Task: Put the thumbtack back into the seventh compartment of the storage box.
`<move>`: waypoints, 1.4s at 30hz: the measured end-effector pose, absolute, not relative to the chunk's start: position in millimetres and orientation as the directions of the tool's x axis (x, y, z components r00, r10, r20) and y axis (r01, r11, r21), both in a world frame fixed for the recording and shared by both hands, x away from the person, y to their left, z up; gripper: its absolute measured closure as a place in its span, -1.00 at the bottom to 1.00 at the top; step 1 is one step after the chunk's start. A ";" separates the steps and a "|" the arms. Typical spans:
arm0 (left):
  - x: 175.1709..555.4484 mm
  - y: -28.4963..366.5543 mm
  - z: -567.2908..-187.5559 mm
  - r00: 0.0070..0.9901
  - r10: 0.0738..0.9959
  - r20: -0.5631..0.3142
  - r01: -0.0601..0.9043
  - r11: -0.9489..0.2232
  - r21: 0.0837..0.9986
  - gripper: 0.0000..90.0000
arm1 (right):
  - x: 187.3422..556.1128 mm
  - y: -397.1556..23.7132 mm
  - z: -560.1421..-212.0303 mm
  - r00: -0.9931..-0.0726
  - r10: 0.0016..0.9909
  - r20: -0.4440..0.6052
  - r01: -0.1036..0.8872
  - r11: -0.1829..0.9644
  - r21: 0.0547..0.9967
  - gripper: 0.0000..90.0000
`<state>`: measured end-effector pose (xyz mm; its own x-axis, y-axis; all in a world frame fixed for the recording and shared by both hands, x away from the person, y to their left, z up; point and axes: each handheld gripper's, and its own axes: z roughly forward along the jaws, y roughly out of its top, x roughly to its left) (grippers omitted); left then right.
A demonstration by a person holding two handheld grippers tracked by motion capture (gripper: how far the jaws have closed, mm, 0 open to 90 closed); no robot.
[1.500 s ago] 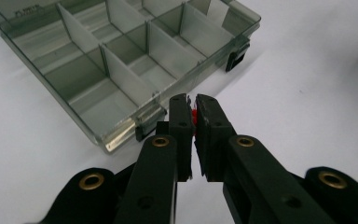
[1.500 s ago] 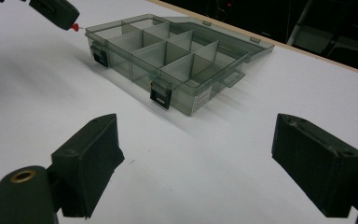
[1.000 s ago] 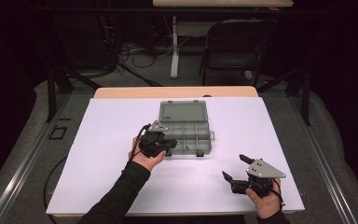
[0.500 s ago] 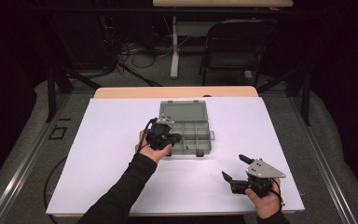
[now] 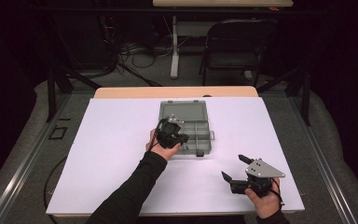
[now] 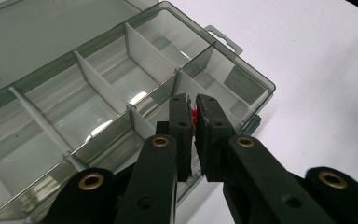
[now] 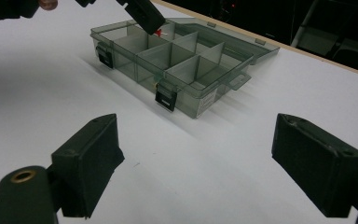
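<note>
Left gripper view showed the left tongs (image 6: 193,100) nipped shut on a tiny red piece (image 6: 195,113), light and easily dropped, above the organizer box's (image 6: 121,93) near-edge compartment. Right tongs (image 7: 209,163) gaped empty on the counter (image 5: 112,154), nearer the person than that box.

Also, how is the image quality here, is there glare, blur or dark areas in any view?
High view: the white table is evenly lit, the room behind is very dark. Left gripper view: bright glare spots on the floor of the organizer box; the left gripper is sharp, with a small red item between its pads. Right gripper view: the near right gripper looks soft, and the box casts a faint shadow.
</note>
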<state>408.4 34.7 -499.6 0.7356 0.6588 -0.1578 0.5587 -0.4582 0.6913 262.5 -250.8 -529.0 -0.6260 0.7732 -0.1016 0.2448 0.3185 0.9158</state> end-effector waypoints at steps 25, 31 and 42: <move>413.1 26.0 -515.6 0.725 0.668 -0.167 0.571 -0.448 0.688 0.48 | 262.5 -251.7 -528.4 -0.624 0.775 -0.103 0.240 0.316 0.918 -0.67; 409.6 27.3 -511.1 0.730 0.665 -0.158 0.555 -0.441 0.705 0.10 | 262.4 -251.9 -528.3 -0.623 0.775 -0.105 0.240 0.317 0.918 -0.67; 393.4 44.6 -498.7 0.737 0.660 -0.145 0.522 -0.419 0.743 -0.25 | 261.9 -251.4 -528.3 -0.622 0.776 -0.107 0.242 0.320 0.916 -0.67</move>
<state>393.4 44.6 -498.7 0.7368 0.6603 -0.1453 0.5219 -0.4189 0.7431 261.9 -251.4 -528.3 -0.6219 0.7757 -0.1072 0.2416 0.3203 0.9160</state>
